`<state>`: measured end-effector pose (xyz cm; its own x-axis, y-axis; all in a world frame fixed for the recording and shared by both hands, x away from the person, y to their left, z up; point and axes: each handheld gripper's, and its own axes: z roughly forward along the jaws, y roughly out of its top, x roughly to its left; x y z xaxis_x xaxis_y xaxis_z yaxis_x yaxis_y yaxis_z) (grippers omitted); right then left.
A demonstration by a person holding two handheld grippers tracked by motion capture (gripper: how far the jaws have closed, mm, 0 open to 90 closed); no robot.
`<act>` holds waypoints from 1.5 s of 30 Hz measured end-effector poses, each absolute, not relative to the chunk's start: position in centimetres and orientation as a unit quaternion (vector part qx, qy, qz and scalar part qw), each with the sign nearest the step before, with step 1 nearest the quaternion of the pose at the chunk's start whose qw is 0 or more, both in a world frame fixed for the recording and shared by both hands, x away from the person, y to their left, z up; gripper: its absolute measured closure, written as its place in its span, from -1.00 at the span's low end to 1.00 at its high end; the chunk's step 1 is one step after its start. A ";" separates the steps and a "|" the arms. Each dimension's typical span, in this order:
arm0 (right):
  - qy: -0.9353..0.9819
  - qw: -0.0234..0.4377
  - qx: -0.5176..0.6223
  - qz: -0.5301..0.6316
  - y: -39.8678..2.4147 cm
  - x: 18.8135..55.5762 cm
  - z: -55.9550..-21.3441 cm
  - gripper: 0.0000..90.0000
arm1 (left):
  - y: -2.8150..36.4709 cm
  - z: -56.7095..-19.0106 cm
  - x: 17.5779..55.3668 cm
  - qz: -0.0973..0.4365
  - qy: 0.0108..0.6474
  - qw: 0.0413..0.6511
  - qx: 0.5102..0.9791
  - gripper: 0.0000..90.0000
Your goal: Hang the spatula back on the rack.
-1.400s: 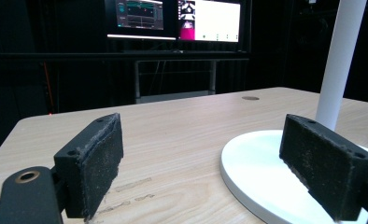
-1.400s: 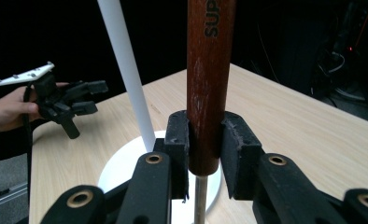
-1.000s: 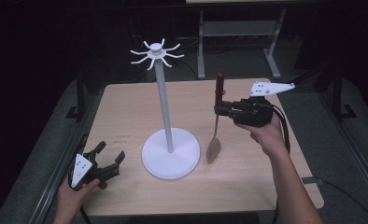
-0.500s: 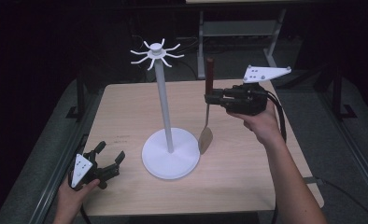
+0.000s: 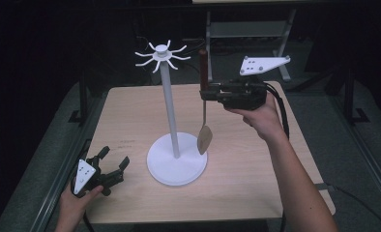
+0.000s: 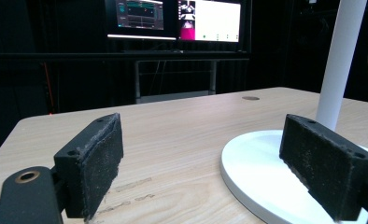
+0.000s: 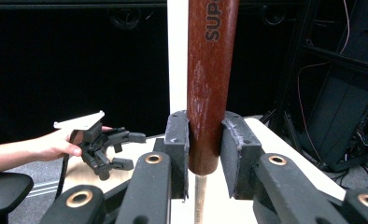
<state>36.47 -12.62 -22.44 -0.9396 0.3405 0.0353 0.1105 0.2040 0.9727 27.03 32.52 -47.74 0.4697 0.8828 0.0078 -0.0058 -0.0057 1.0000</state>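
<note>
High view had the right tongs (image 5: 207,92) pinching the spatula (image 5: 204,101) by its handle, hanging upright just right of the stand (image 5: 168,111), handle top level with the hooks (image 5: 160,54), left tongs (image 5: 112,164) spread idle.

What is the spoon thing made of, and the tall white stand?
The spoon looks like three materials: a dark reddish-brown handle, probably varnished wood with worn pale patches, a thin metal-looking neck and a light wooden blade. The stand is smooth, even matte white with thin curved hooks on top, so likely plastic or painted metal; I can't tell which.
</note>
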 end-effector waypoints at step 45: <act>0.781 0.074 0.133 0.605 -9.6 37.6 -22.4 0.48 | 32.5 -47.7 27.0 0.367 0.362 0.605 0.607 -0.71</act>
<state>37.57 -9.57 -22.40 -0.9535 0.2982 0.0448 0.1178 0.2316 0.9656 27.03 32.52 -47.75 0.4690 0.8832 0.0074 -0.0055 -0.0054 1.0000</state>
